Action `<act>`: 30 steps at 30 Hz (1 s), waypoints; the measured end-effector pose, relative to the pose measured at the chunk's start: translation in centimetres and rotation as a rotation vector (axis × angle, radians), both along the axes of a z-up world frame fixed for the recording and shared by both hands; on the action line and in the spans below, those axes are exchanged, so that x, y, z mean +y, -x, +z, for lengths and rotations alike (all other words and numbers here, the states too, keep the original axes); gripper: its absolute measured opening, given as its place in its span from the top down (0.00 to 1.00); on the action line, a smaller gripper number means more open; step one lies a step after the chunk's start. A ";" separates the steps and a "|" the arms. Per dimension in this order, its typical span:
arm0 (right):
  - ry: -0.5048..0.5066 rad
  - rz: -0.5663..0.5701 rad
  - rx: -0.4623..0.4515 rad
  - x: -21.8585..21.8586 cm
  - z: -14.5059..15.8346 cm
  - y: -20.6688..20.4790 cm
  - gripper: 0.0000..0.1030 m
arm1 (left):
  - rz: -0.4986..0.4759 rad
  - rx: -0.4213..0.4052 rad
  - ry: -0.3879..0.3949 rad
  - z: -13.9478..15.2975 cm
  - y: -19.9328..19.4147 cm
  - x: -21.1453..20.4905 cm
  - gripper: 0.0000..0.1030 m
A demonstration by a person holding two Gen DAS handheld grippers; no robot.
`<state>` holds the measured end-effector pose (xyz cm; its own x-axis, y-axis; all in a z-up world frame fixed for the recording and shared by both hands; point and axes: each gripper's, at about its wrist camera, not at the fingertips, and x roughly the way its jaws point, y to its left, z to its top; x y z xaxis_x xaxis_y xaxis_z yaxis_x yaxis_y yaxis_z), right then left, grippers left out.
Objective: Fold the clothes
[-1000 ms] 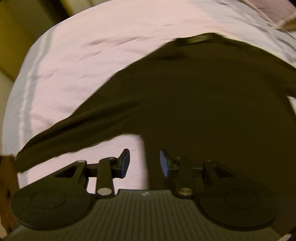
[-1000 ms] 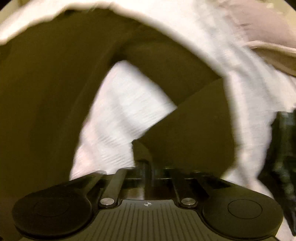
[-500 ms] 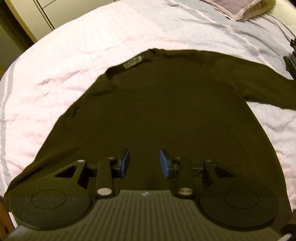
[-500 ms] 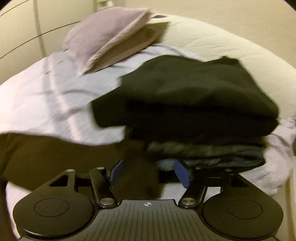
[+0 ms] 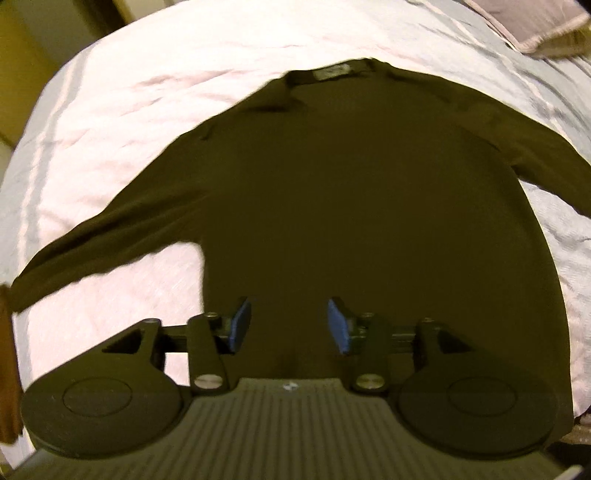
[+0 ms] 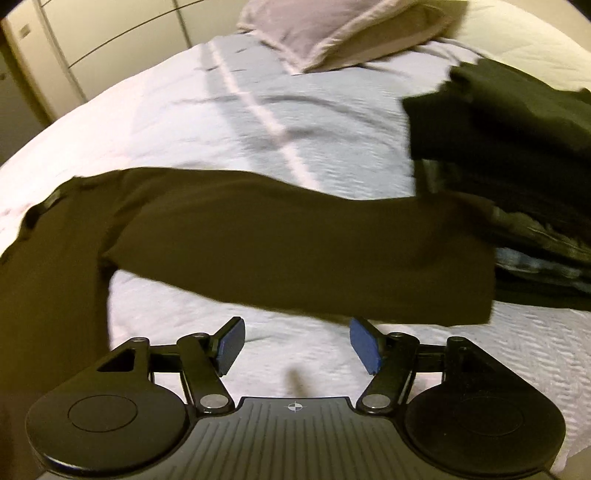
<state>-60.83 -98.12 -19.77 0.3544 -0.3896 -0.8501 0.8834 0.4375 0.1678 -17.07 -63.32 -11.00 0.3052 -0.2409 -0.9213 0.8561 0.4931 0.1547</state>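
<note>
A dark brown long-sleeved sweater (image 5: 351, 192) lies flat on the bed, collar and label (image 5: 332, 72) at the far end, sleeves spread to both sides. My left gripper (image 5: 286, 323) is open and empty, just above the sweater's lower body near its left side edge. In the right wrist view the sweater's right sleeve (image 6: 295, 243) stretches across the bed, its cuff (image 6: 476, 266) against a clothes stack. My right gripper (image 6: 295, 349) is open and empty over bare bedcover, just short of the sleeve.
The bed has a pale quilted cover (image 5: 147, 92). A stack of folded dark clothes (image 6: 517, 155) sits at the right. A grey-pink pillow (image 6: 332, 29) lies at the head of the bed. Cupboard doors (image 6: 92, 44) stand behind on the left.
My right gripper let go of the sleeve, opened and drew back; the sleeve now lies flat. My left gripper stayed open and shifted over the sweater's lower body.
</note>
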 end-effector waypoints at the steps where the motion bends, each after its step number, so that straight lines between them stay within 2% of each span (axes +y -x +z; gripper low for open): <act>1: -0.004 0.006 -0.004 0.2 0.3 -0.4 0.28 | 0.012 -0.003 0.008 0.4 -0.1 0.9 0.49; 4: -0.013 0.006 -0.023 1.4 1.9 -1.8 0.24 | 0.047 -0.014 0.034 1.6 -0.8 4.0 0.38; 7: -0.022 0.006 -0.038 3.2 3.5 -3.2 0.21 | 0.070 -0.016 0.056 2.5 -1.9 6.8 0.34; 10: -0.035 -0.006 -0.059 5.9 5.4 -4.9 0.19 | 0.053 -0.016 0.088 3.1 -3.3 10.0 0.26; 19: 0.032 -0.100 -0.094 21.7 10.7 -9.2 0.17 | -0.044 -0.005 0.238 5.6 -9.1 20.7 0.25; 23: -0.032 -0.044 -0.038 28.4 10.9 -12.4 0.17 | -0.052 -0.029 0.264 7.5 -11.0 26.0 0.24; 26: -0.032 0.021 0.020 31.1 11.8 -14.3 0.17 | -0.065 -0.023 0.239 7.6 -11.6 28.6 0.23; 30: -0.021 0.104 0.097 34.1 13.1 -16.6 0.16 | -0.093 -0.004 0.218 6.9 -10.5 30.3 0.23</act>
